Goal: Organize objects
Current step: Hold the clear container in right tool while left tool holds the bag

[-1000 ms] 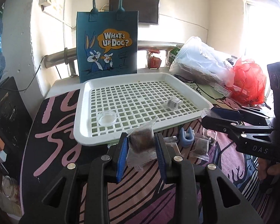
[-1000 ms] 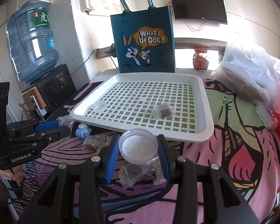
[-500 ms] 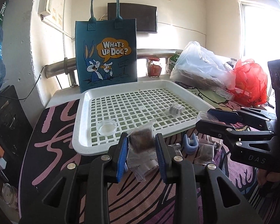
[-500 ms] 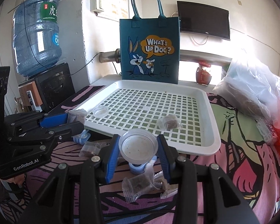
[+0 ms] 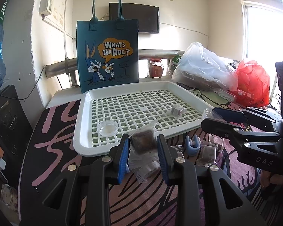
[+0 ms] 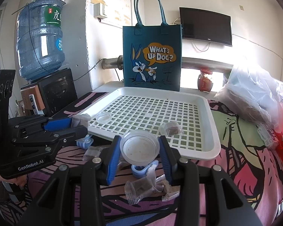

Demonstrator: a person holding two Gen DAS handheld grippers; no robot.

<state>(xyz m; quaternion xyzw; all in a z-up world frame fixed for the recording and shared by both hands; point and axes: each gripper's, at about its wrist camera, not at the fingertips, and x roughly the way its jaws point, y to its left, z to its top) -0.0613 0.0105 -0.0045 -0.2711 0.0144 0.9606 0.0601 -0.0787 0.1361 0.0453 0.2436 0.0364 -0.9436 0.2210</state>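
Tray [image 5: 81,130]: white plastic lattice with a raised rim, centre of both views, on the patterned worktop [image 5: 47,150].
Done so far: one clear round lid [image 5: 108,128] lies lower left in the tray and one sachet [image 5: 176,111] lies right of centre; by my reading, the sorting is at an early stage.
Left gripper [image 5: 143,146]: jaws closed narrowly on a packet [image 5: 143,141], a crinkly clear bag with a dark brown block inside, held just short of the tray's near rim and above the worktop.
Right gripper [image 6: 139,150]: jaws closed on a dish [image 6: 140,147], a shallow translucent round plastic piece with a speckled face, held off the near rim in the lower centre of its view.
Left to do: both held pieces probably go into the tray next; several loose pouches [image 6: 139,188] and two blue clips [image 6: 141,169] lie on the worktop in front of the tray.
Handling: the bags look soft and slippery and may sag or slide between the ribbed blue pads [image 5: 122,156]; the dish looks stiff and light.
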